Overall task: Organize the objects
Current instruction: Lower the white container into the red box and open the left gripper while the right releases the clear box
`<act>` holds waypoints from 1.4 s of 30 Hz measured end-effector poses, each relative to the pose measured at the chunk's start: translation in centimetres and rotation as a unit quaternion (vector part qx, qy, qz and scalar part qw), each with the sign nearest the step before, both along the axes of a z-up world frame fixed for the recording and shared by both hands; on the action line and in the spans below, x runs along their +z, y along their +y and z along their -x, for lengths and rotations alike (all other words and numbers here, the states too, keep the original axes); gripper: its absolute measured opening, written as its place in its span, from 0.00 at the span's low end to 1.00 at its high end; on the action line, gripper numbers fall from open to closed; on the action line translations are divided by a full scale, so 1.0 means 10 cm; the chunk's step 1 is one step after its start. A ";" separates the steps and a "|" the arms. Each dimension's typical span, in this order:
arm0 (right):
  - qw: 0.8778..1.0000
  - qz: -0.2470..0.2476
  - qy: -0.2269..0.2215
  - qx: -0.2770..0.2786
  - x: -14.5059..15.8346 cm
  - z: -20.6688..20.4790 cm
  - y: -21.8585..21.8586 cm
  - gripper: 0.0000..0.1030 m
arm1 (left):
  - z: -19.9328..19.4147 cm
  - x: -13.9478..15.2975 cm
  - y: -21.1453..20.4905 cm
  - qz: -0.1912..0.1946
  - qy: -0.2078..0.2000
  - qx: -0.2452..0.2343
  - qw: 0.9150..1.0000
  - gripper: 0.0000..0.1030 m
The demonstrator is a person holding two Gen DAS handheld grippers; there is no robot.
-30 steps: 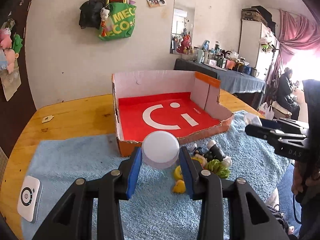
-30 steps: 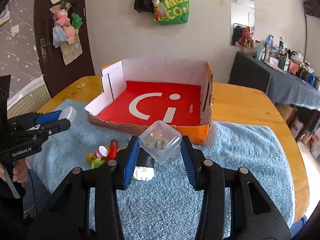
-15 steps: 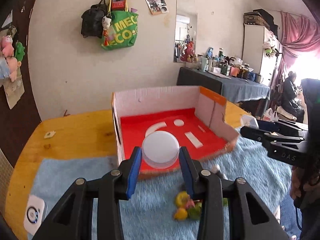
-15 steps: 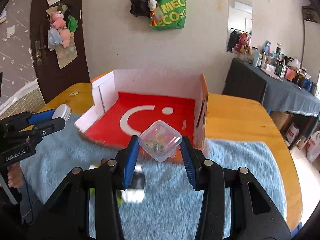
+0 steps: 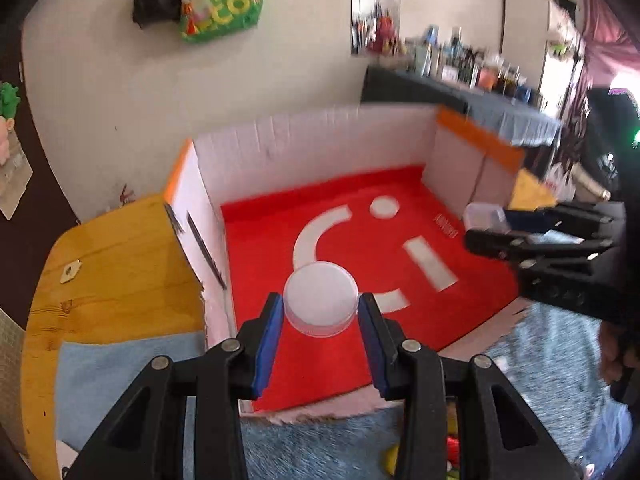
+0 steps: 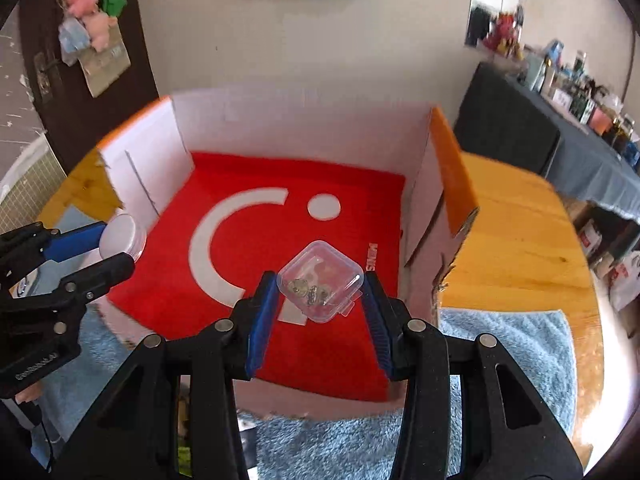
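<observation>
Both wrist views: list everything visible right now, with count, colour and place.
Round container: 1, frosted white, in left gripper, over box floor.
Square case: 1, clear, small bits inside, in right gripper, over box floor.
Cardboard box: 1, red floor, pale walls, on table.
Towel: 1, blue, under box.
Table: 1, wooden.
Green bag: 1, on wall.
Left gripper: 1, black, blue pads, gripping.
Right gripper: 1, same, gripping.

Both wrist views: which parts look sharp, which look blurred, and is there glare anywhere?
Left wrist view: left gripper and round white container sharp; blue towel and shelf clutter smeared; window at top right blown out. Right wrist view: right gripper and clear square box sharp; cardboard box edges soft; straight lines bow outward.
</observation>
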State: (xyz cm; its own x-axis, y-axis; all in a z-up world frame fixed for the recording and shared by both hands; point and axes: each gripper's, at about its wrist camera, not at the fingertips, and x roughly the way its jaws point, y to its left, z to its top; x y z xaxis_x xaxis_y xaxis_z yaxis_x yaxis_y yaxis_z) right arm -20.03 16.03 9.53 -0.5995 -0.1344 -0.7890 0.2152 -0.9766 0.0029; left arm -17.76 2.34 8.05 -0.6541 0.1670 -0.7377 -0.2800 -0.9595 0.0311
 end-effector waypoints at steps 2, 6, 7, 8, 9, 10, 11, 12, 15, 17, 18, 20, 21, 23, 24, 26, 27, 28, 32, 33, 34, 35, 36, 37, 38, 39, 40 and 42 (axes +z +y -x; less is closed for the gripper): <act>1.000 -0.001 -0.020 0.001 -0.08 0.05 0.01 0.40 | 0.10 -0.12 -0.03 -0.001 -0.026 -0.001 1.000 0.39; 0.998 0.006 -0.067 0.011 -0.26 0.14 0.05 0.40 | 0.22 -0.28 -0.05 0.005 -0.060 -0.011 0.998 0.39; 0.998 -0.008 -0.065 0.010 -0.28 0.15 0.04 0.40 | 0.23 -0.32 -0.04 0.010 -0.065 -0.012 0.998 0.39; 0.997 -0.021 -0.068 0.012 -0.30 0.17 0.03 0.40 | 0.25 -0.36 -0.04 0.016 -0.069 -0.013 0.997 0.39; 0.997 -0.032 -0.066 0.014 -0.31 0.16 0.01 0.40 | 0.27 -0.38 -0.02 0.027 -0.069 -0.013 0.997 0.39; 0.997 -0.036 -0.067 0.017 -0.32 0.15 0.00 0.40 | 0.27 -0.40 -0.01 0.037 -0.064 -0.012 0.997 0.39; 0.997 -0.042 -0.069 0.021 -0.32 0.15 -0.01 0.40 | 0.27 -0.41 0.00 0.042 -0.064 -0.014 0.997 0.39; 0.996 -0.048 -0.071 0.024 -0.33 0.15 -0.02 0.40 | 0.27 -0.41 0.00 0.043 -0.063 -0.015 0.997 0.39; 0.994 -0.074 -0.071 0.035 -0.37 0.12 -0.07 0.40 | 0.27 -0.41 -0.02 0.045 -0.067 -0.018 0.997 0.39; 0.993 -0.090 -0.070 0.040 -0.40 0.10 -0.11 0.41 | 0.27 -0.41 -0.02 0.051 -0.066 -0.020 0.996 0.40; 0.992 -0.095 -0.071 0.044 -0.41 0.10 -0.14 0.42 | 0.26 -0.42 -0.02 0.054 -0.065 -0.021 0.996 0.40; 0.992 -0.096 -0.074 0.046 -0.42 0.11 -0.15 0.42 | 0.26 -0.41 -0.02 0.055 -0.066 -0.021 0.996 0.40; 0.991 -0.095 -0.077 0.046 -0.42 0.11 -0.15 0.42 | 0.27 -0.41 -0.02 0.056 -0.068 -0.021 0.996 0.40; 0.991 -0.097 -0.079 0.049 -0.42 0.10 -0.15 0.42 | 0.28 -0.41 -0.02 0.055 -0.071 -0.021 0.996 0.40; 0.991 -0.099 -0.079 0.050 -0.42 0.10 -0.16 0.42 | 0.29 -0.41 -0.02 0.055 -0.071 -0.021 0.996 0.40; 0.991 -0.098 -0.080 0.049 -0.42 0.09 -0.16 0.42 | 0.29 -0.41 -0.01 0.056 -0.071 -0.022 0.996 0.40; 0.991 -0.098 -0.080 0.049 -0.42 0.08 -0.16 0.42 | 0.29 -0.41 -0.01 0.057 -0.071 -0.022 0.996 0.40; 0.991 -0.098 -0.080 0.049 -0.41 0.09 -0.15 0.42 | 0.29 -0.41 -0.01 0.058 -0.071 -0.023 0.996 0.40; 0.991 -0.099 -0.079 0.048 -0.41 0.07 -0.14 0.42 | 0.30 -0.42 -0.01 0.058 -0.072 -0.024 0.995 0.40; 0.991 -0.098 -0.079 0.048 -0.41 0.07 -0.14 0.42 | 0.31 -0.42 0.00 0.058 -0.072 -0.024 0.995 0.40; 0.991 -0.098 -0.079 0.048 -0.41 0.08 -0.12 0.42 | 0.31 -0.42 0.00 0.058 -0.072 -0.024 0.995 0.40; 0.991 -0.098 -0.079 0.048 -0.41 0.08 -0.12 0.44 | 0.31 -0.42 0.00 0.058 -0.072 -0.024 0.995 0.40; 0.991 -0.096 -0.079 0.050 -0.41 0.07 -0.12 0.47 | 0.31 -0.42 0.00 0.058 -0.072 -0.023 0.995 0.40; 0.991 -0.094 -0.079 0.051 -0.41 0.07 -0.13 0.49 | 0.31 -0.42 0.00 0.059 -0.071 -0.022 0.995 0.42; 0.991 -0.093 -0.077 0.051 -0.42 0.06 -0.13 0.53 | 0.31 -0.41 0.00 0.061 -0.070 -0.020 0.996 0.45; 0.992 -0.092 -0.076 0.051 -0.42 0.06 -0.14 0.57 | 0.30 -0.41 0.01 0.064 -0.068 -0.020 0.995 0.47; 0.992 -0.092 -0.074 0.052 -0.42 0.05 -0.14 0.59 | 0.29 -0.41 0.01 0.067 -0.066 -0.021 0.995 0.50; 0.992 -0.090 -0.070 0.047 -0.42 0.05 -0.14 0.64 | 0.28 -0.41 0.01 0.067 -0.063 -0.024 0.995 0.53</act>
State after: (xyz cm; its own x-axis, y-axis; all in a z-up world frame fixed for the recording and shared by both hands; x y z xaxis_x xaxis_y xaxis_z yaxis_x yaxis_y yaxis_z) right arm -20.55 14.62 5.30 -0.4735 -0.0346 -0.8801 0.3153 -0.9397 -0.1327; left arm -20.55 2.40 3.97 -0.5489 0.0895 -0.8311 -0.3348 -0.9346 0.1204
